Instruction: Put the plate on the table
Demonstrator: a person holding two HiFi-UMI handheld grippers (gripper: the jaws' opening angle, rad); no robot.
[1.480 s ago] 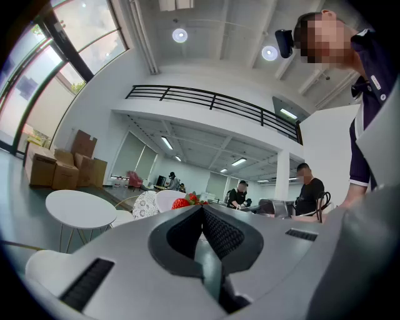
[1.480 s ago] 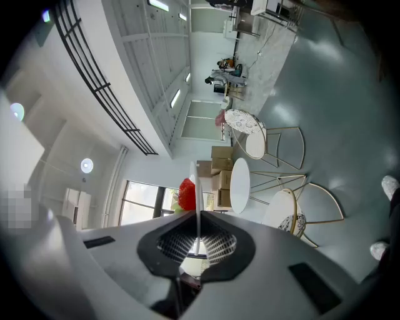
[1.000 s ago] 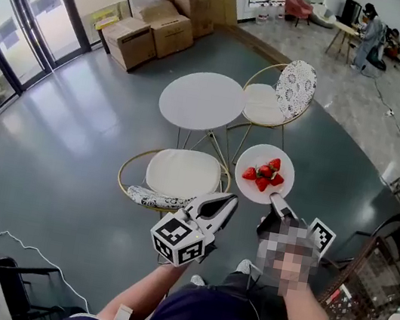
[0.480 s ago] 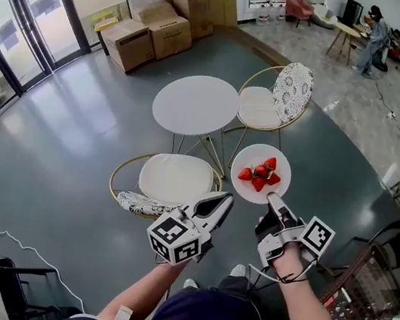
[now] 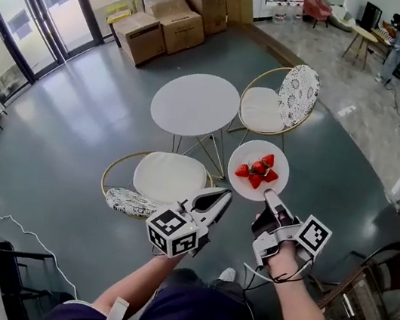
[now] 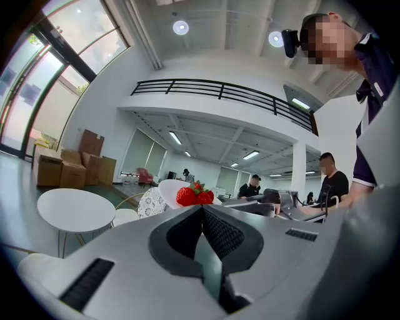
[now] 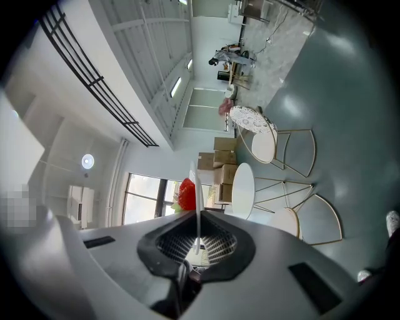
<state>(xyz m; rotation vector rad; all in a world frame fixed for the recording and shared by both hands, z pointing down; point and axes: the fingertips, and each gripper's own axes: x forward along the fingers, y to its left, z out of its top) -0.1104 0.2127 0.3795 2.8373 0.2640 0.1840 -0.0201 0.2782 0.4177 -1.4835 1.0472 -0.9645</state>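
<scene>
Right jaws: the right gripper (image 5: pixel 268 197) is clenched on the near rim of the white plate (image 5: pixel 248 153). In the right gripper view the rim shows as a thin white edge pinched between the ribbed pads (image 7: pixel 215 242).
Left jaws: the left gripper (image 5: pixel 223 195) is pressed closed with nothing between its jaws. It hovers just beside the plate on the person's left and does not touch it.
Plate position: in the air, carried roughly level over the grey floor, short of the table and a little to its right. It is not yet set down.
Load: a small heap of strawberries (image 5: pixel 257 171) sits loose in the middle of the plate.
Table: a round white table (image 5: pixel 194 104) stands ahead with a bare top.
Chairs: a gold-framed chair (image 5: pixel 164 178) stands at the near side of the table, below the grippers, and a patterned chair (image 5: pixel 279 100) at its right.
Handling, as a judgement: the plate looks stiff, smooth and breakable, and fairly light. Held at one edge it will tend to droop on the far side, and the berries could roll off if it tips.
Where to hold, as a judgement: keep the grip on the rim, clear of the fruit, with the plate flat. The free left gripper could steady the opposite edge.
</scene>
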